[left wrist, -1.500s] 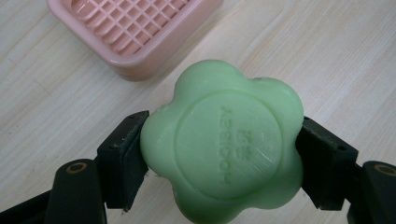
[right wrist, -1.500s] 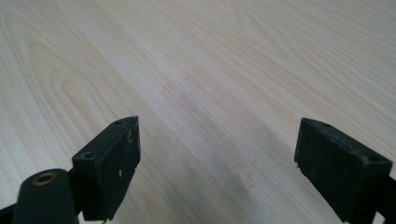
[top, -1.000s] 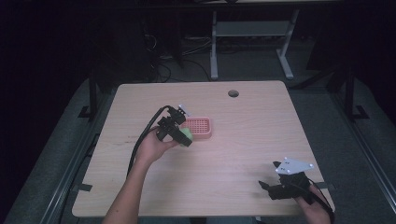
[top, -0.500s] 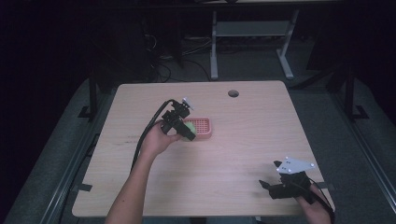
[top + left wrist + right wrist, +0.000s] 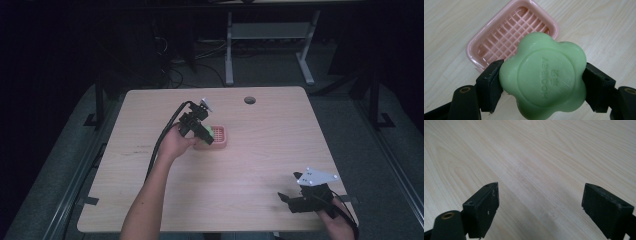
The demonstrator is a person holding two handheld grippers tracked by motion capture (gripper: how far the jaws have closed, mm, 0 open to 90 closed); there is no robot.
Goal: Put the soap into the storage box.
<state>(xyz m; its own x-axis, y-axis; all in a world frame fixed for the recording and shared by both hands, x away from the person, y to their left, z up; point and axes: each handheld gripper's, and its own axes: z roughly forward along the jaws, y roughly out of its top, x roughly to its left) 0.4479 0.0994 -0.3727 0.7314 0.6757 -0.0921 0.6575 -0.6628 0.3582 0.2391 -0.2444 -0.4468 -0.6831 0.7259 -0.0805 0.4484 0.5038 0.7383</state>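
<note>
Being pinched between the jaws of the left gripper (image 5: 196, 123), a green flower-shaped soap bar (image 5: 543, 75) is being held above the wooden table (image 5: 260, 150), with the pink soap dish (image 5: 499, 42) at its 11 o'clock. The right gripper (image 5: 540, 205) is being held wide open and empty.

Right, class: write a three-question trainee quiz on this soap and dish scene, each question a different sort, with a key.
1. True or false: the left gripper clamps the green soap by two opposite sides.
2. Multiple choice: the pink soap dish holds A) the soap B) nothing C) a sponge.
3. Short answer: how do the right gripper's jaws stand, and what lies under them?

Key:
1. True.
2. B; the soap is held above its near edge.
3. Wide apart, holding nothing; bare wooden table.
</note>
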